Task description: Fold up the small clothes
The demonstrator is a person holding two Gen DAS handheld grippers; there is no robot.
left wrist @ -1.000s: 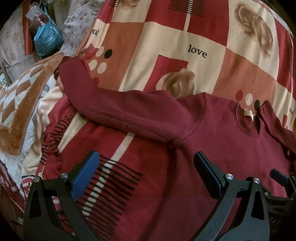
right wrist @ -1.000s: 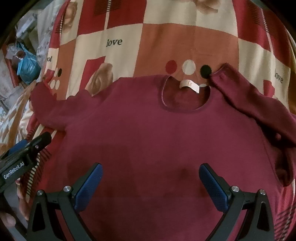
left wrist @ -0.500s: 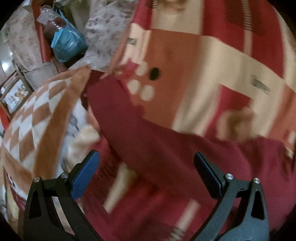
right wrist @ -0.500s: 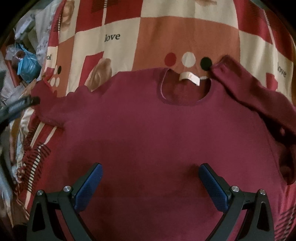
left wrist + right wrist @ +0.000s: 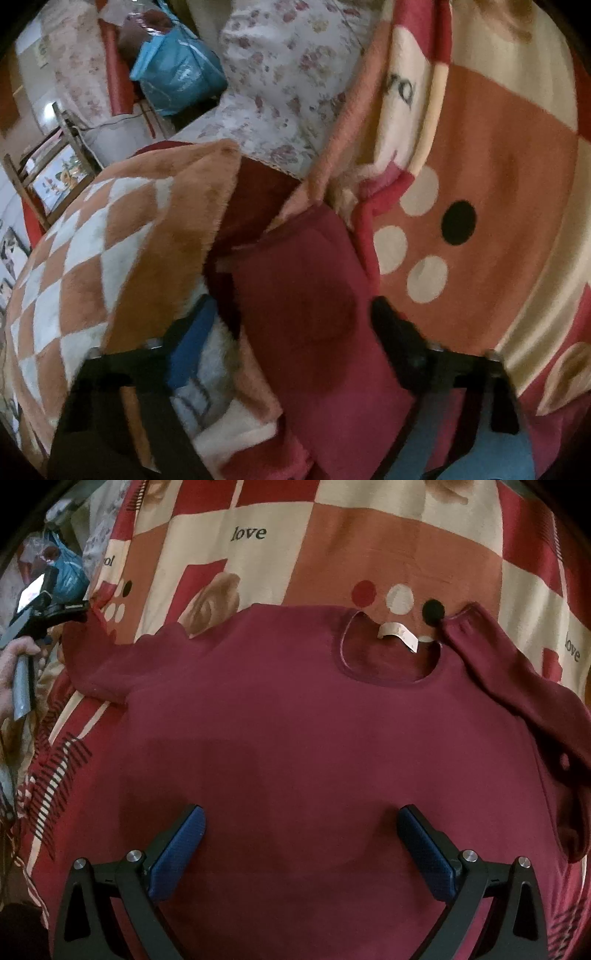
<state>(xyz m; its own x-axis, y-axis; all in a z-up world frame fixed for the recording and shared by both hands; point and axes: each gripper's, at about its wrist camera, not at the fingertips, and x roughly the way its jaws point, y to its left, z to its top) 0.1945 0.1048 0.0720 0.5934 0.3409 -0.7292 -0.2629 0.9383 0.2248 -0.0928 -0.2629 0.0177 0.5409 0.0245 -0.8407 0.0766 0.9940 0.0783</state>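
A dark red long-sleeved top (image 5: pixel 295 738) lies flat, neck away from me, on a patterned blanket (image 5: pixel 388 542). Its left sleeve (image 5: pixel 110 664) stretches out to the left; its right sleeve (image 5: pixel 517 679) is bent back near the collar. My right gripper (image 5: pixel 301 834) is open and empty above the lower front of the top. My left gripper (image 5: pixel 291 325) is open, its fingers on either side of the left sleeve's cuff end (image 5: pixel 299 295). The left gripper also shows in the right wrist view (image 5: pixel 70 609), at the cuff.
A brown and white checked cushion (image 5: pixel 110 251) lies left of the cuff. A floral cloth (image 5: pixel 288 85) and a blue plastic bag (image 5: pixel 177 77) lie beyond it. The blanket's edge (image 5: pixel 332 166) is folded up by the cuff.
My left gripper has swung left along the sleeve from the body of the top to the cuff end. My right gripper has stayed open over the top.
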